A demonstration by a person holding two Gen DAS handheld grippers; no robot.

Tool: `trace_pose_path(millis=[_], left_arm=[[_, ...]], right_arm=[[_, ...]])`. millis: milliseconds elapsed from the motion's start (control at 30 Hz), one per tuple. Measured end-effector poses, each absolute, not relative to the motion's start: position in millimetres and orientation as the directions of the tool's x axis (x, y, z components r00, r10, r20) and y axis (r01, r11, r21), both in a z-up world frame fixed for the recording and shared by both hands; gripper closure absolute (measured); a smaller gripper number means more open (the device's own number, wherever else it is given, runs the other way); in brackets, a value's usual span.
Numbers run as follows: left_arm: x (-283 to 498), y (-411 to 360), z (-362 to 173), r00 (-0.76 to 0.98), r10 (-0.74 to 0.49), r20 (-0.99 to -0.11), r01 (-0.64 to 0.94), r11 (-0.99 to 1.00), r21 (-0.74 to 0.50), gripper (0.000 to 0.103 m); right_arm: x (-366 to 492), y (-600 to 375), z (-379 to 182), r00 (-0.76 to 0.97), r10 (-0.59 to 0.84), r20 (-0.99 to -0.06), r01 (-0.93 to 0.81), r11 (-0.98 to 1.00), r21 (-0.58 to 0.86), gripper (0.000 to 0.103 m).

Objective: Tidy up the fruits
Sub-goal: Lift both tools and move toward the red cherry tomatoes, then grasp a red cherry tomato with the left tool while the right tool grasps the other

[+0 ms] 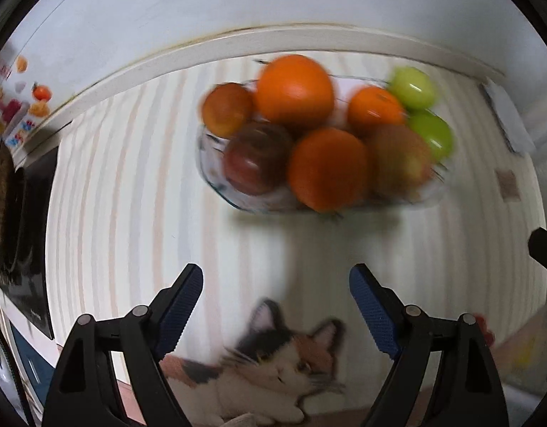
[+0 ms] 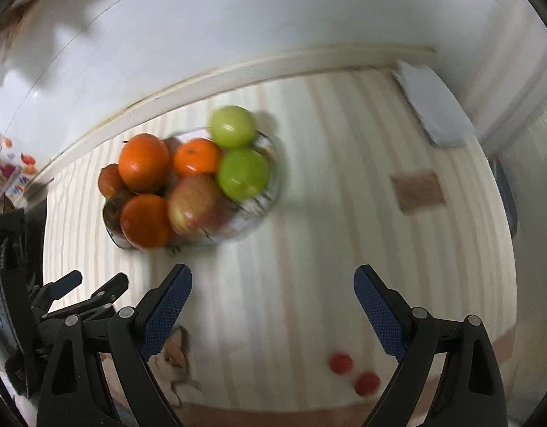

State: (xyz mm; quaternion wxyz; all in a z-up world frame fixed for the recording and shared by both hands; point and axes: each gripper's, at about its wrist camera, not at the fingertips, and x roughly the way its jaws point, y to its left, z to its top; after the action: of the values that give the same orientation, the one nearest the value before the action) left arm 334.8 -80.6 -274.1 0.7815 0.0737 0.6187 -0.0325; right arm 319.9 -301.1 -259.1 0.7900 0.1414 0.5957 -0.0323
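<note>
A glass bowl stands on the striped table, piled with oranges, red apples and two green apples. It also shows in the right wrist view, with the green apples on its right side. My left gripper is open and empty, above the table short of the bowl. My right gripper is open and empty, to the right of the bowl. The left gripper also shows in the right wrist view at the lower left.
A cat picture is printed on the table's near edge. A brown coaster lies right of the bowl. Two small red tomatoes lie near the front edge. A white folded cloth lies at the back right. A black appliance stands left.
</note>
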Motion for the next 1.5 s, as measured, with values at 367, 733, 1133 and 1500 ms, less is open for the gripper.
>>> trace_pose_path(millis=[367, 733, 1133, 1500], left_arm=[[303, -188, -308, 0.170, 0.051, -0.984, 0.416, 0.902, 0.118, 0.019], [294, -243, -329, 0.073, 0.011, -0.997, 0.529, 0.847, 0.048, 0.019], [265, -312, -349, -0.043, -0.085, -0.995, 0.621, 0.778, -0.093, 0.038], [250, -355, -361, 0.001, -0.047, -0.999, 0.678, 0.734, -0.034, 0.076]], right_arm=[[217, -375, -344, 0.154, 0.194, -0.969, 0.480, 0.843, 0.245, 0.024], [181, -370, -368, 0.184, 0.198, -0.963, 0.462, 0.847, 0.263, 0.073], [149, -423, -342, 0.259, 0.088, -0.962, 0.535, 0.816, 0.219, 0.073], [136, -441, -352, 0.248, 0.076, -0.966, 0.583, 0.784, 0.212, 0.073]])
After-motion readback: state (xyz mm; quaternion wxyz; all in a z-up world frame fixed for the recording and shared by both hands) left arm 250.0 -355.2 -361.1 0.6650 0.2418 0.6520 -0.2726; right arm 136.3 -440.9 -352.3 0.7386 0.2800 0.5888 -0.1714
